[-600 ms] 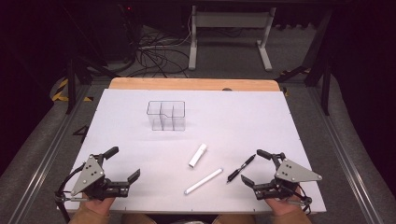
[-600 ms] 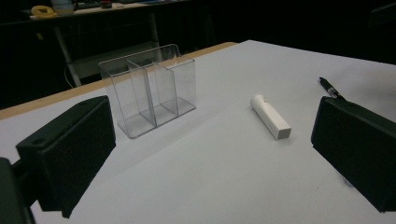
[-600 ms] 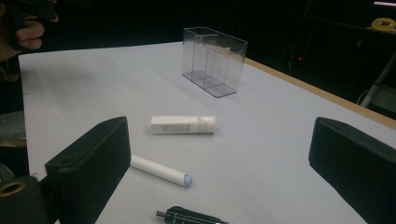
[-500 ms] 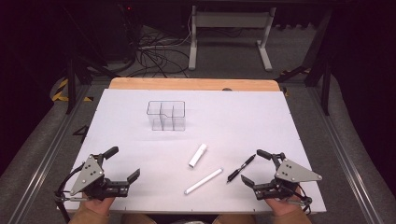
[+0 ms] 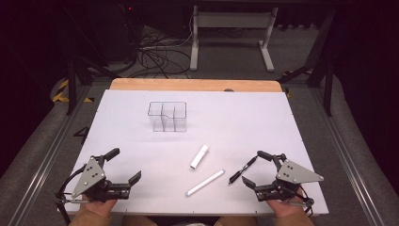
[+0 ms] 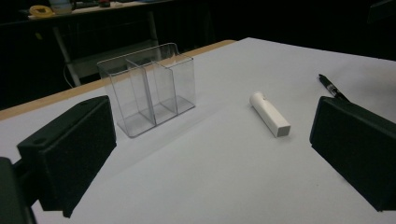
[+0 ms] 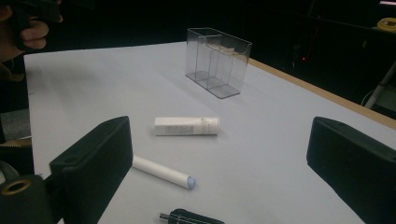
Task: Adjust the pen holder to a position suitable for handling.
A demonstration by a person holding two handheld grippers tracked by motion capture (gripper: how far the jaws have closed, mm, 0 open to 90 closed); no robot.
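High view showed us the white tabletop (image 5: 235, 117) spreading across the middle of the frame, with a wooden edge along its far side. Above the centre and a little to the left stood the clear organizer (image 5: 168, 117), upright, with its dividers visible. At the lower left we held the left gripper (image 5: 123, 169), its fingers spread wide apart with nothing between them; at the lower right we held the right gripper (image 5: 253, 168), its fingers likewise apart and empty. Below the centre lay the long white tube (image 5: 205, 182), slanted, and just above it the short white stick (image 5: 199, 157), the two close but apart. The black pen (image 5: 243, 169) lay right of them, just beside the right gripper's fingers; we could not tell whether it touched them. Left gripper view placed the organizer at upper left and the stick right of centre.
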